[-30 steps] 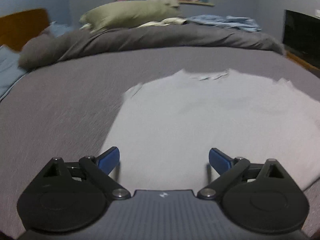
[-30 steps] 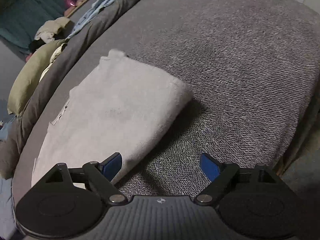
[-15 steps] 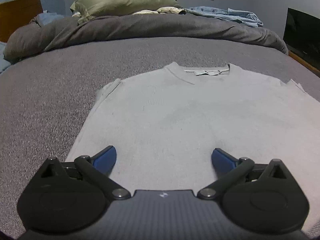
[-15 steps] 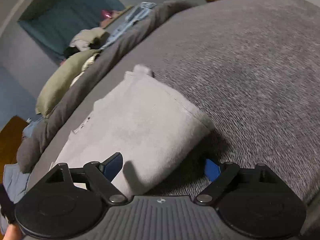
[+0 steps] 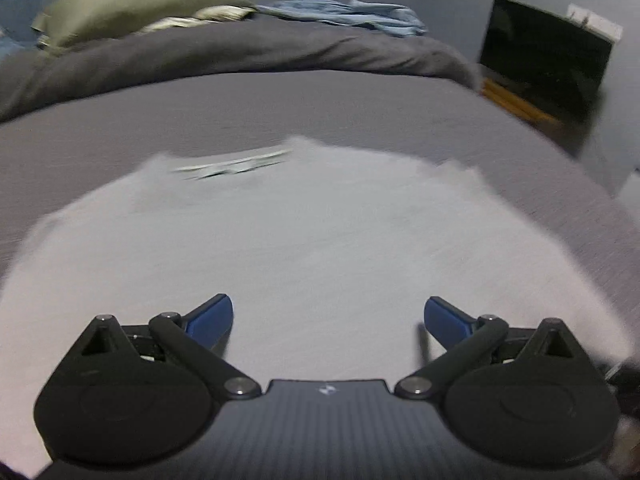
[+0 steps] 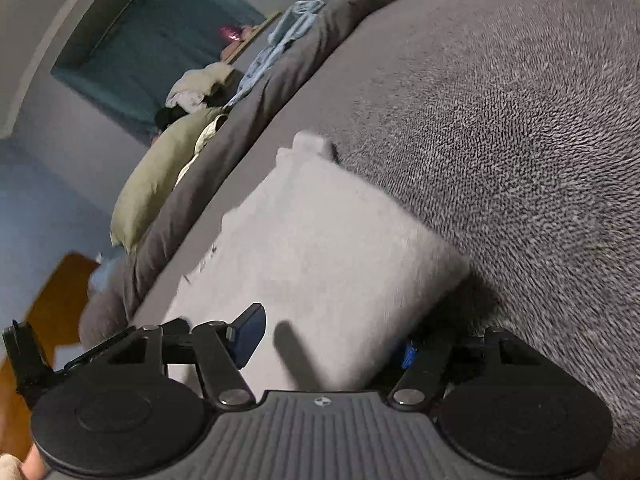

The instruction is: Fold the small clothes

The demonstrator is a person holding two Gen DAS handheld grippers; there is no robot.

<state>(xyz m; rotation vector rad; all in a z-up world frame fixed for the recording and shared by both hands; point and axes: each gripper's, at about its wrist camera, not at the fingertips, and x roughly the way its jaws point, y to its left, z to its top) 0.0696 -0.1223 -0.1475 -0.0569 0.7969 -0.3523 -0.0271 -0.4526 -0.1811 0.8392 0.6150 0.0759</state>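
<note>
Left gripper point(image 5: 328, 314): jaws spread wide, holding nothing, poised over the near hem.
Right gripper point(image 6: 326, 336): jaws wide, straddling the near right corner of the garment, not clamped.
Pale grey knit sweater point(image 5: 312, 248): flat on the grey textured bedspread point(image 6: 520, 128), collar far, long axis running away; right gripper nearer an edge.
Texture: soft, limp, fuzzy.

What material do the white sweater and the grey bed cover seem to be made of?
White sweater: probably a soft knit, cotton or wool blend; matte, slightly fuzzy surface, and its folded edge keeps a thick rounded shape. Motion blur hides the stitches.
Grey bed cover: looks like coarse woven or looped fabric; the right wrist view shows a speckled, heathered light-and-dark grain, without shine. The exact fibre cannot be told.
</note>
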